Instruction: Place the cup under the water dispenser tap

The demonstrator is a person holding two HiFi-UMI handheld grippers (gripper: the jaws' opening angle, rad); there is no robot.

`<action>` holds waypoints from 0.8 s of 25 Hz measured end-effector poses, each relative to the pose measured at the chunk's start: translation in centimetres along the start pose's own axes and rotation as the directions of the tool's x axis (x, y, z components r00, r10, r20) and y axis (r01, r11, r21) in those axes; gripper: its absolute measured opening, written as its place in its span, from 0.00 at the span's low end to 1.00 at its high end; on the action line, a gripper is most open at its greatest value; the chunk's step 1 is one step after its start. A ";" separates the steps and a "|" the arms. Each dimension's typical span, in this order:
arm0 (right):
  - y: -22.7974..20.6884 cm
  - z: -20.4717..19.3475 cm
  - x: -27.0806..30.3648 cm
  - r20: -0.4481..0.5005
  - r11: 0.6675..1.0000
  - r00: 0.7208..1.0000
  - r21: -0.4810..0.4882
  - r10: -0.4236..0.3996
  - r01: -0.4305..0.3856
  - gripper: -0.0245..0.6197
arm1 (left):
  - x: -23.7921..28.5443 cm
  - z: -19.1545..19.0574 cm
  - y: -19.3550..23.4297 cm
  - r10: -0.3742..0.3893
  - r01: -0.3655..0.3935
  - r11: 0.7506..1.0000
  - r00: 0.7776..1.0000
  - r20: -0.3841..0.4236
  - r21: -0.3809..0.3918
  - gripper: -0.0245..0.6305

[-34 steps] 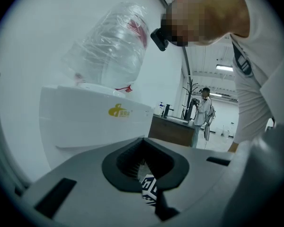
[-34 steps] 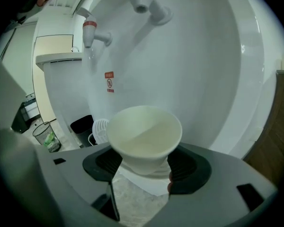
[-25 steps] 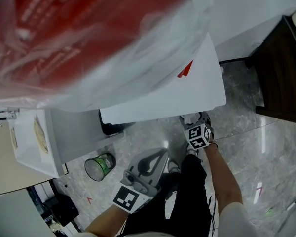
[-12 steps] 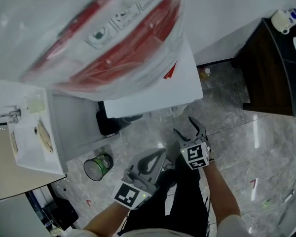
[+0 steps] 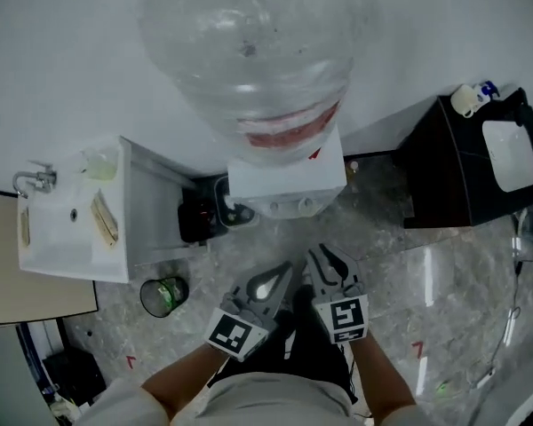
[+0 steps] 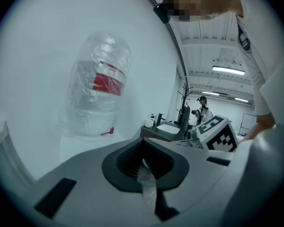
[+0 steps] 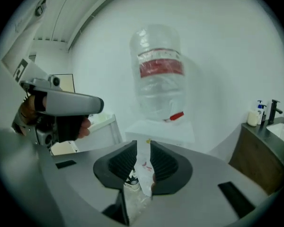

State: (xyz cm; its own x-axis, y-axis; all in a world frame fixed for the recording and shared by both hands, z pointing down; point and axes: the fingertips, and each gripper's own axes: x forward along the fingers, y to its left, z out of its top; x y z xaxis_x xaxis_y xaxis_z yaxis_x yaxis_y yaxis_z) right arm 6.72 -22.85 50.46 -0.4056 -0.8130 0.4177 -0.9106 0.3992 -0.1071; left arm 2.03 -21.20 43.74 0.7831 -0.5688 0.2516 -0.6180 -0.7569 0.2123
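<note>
The white water dispenser [image 5: 287,183] stands against the wall with a big clear bottle [image 5: 258,51] bearing a red label on top. It also shows in the left gripper view [image 6: 92,126] and the right gripper view [image 7: 158,126]. No cup shows in any view. My left gripper [image 5: 287,269] is held in front of the dispenser, its jaws shut on nothing [image 6: 143,143]. My right gripper [image 5: 324,254] is beside it. Its jaws [image 7: 143,145] are closing, with a narrow gap and nothing between them.
A white sink [image 5: 62,229] with a tap sits left of the dispenser, and a black object [image 5: 200,218] stands between them. A small bin [image 5: 163,295] stands on the marble floor. A dark cabinet [image 5: 444,176] with a basin is at the right.
Both grippers have come up, the right one more. The right jaws have gone from wide open to a narrow gap. The head view has drawn back and now takes in the whole dispenser.
</note>
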 end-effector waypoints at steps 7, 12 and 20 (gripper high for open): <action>4.6 7.2 -6.7 0.064 1.000 0.998 0.002 -0.006 0.006 0.08 | -4.4 4.9 -4.6 -0.010 0.011 1.000 1.000 0.020 -0.016 0.04; 6.2 10.0 -9.7 0.077 1.000 0.997 -0.014 0.001 0.000 0.06 | -6.2 6.6 -5.8 0.011 -0.009 0.999 0.999 0.033 -0.047 0.04; 7.7 12.0 -11.2 0.105 0.999 0.994 -0.027 -0.016 0.019 0.06 | -8.2 8.1 -5.6 0.030 -0.028 0.999 0.998 0.063 -0.036 0.04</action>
State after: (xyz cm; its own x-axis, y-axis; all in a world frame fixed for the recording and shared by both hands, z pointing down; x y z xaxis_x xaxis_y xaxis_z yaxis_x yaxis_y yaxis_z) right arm 3.33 -15.72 34.15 -0.3969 -0.8593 0.3227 -0.9157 0.3948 -0.0750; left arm -0.35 -14.93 32.83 0.7670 -0.6105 0.1975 -0.6416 -0.7289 0.2388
